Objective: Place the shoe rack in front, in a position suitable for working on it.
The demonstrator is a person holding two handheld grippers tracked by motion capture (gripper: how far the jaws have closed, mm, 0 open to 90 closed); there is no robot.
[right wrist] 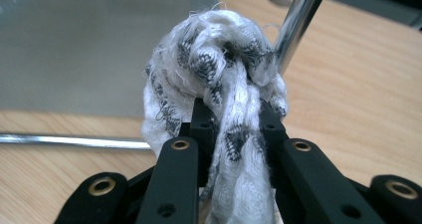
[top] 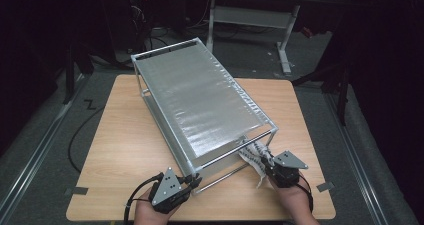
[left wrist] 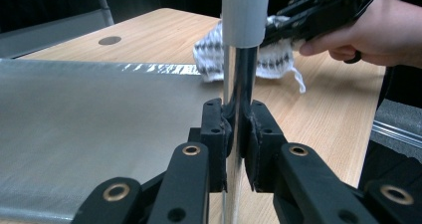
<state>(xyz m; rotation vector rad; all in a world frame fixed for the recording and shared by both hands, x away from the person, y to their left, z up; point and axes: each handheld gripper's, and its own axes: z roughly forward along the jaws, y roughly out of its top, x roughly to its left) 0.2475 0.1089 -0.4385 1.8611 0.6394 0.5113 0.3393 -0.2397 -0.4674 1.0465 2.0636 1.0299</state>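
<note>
Rack (top: 200, 100): two-tier metal shelf standing on the desk (top: 120, 135).
Left gripper (top: 192, 180): jaws clamped on the near corner post (left wrist: 238, 84).
Right gripper (top: 267, 164): jaws pinching a bunched cloth (right wrist: 224, 84) against the other near post.
Advice: hold the frame steady; rub along the tube with firm, short strokes.

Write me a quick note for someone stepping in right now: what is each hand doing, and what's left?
Left hand-held gripper: shut on the shiny corner post of the metal rack, apparently steadying it on the table.
Right hand-held gripper: shut on a bunched black-and-white cloth, pressed against the rack's near right post.
Done: rack braced, cloth at the frame.
Left: probably wiping the posts and shelves; how much is already wiped can't be told.
</note>
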